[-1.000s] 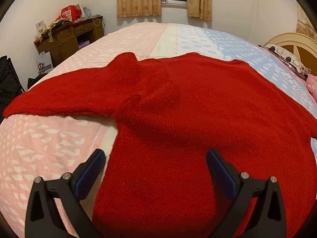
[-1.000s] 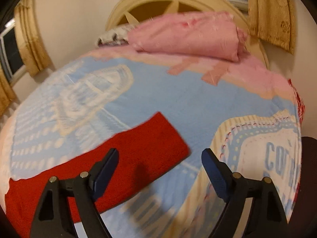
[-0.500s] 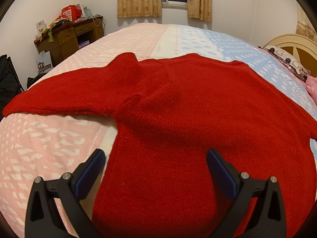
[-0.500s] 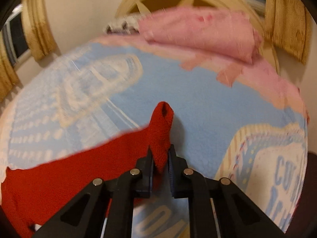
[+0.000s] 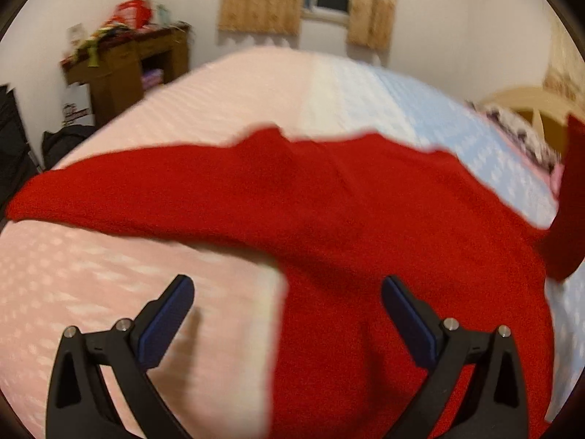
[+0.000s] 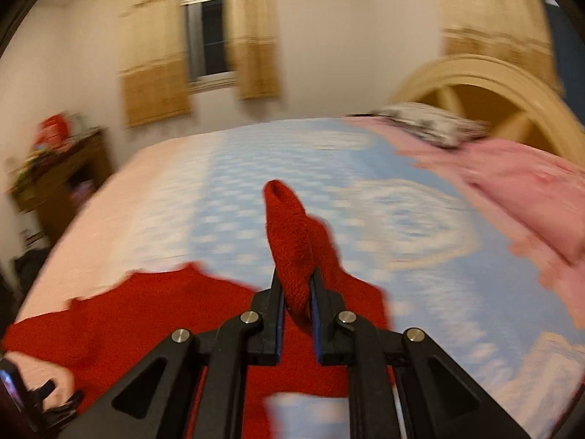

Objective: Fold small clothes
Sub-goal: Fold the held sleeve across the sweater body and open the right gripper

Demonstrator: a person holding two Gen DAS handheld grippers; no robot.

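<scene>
A red knit sweater (image 5: 329,212) lies spread on the bed, one sleeve stretched to the left. My left gripper (image 5: 287,314) is open, low over the sweater's left side edge, holding nothing. My right gripper (image 6: 297,292) is shut on the other red sleeve's cuff (image 6: 289,226) and holds it lifted above the bed; the rest of the sweater (image 6: 146,311) lies below it. That raised sleeve shows at the right edge of the left wrist view (image 5: 570,201).
The bed cover (image 5: 91,292) is pink on the left and blue (image 6: 420,241) on the right. A pink pillow (image 6: 519,183) and cream headboard (image 6: 486,77) are at the bed's head. A cluttered wooden desk (image 5: 124,66) stands by the far wall.
My right gripper closed on the sleeve cuff, lifted it and swung it left toward the sweater body. My left gripper shifted left, now straddling the sweater's side edge.
</scene>
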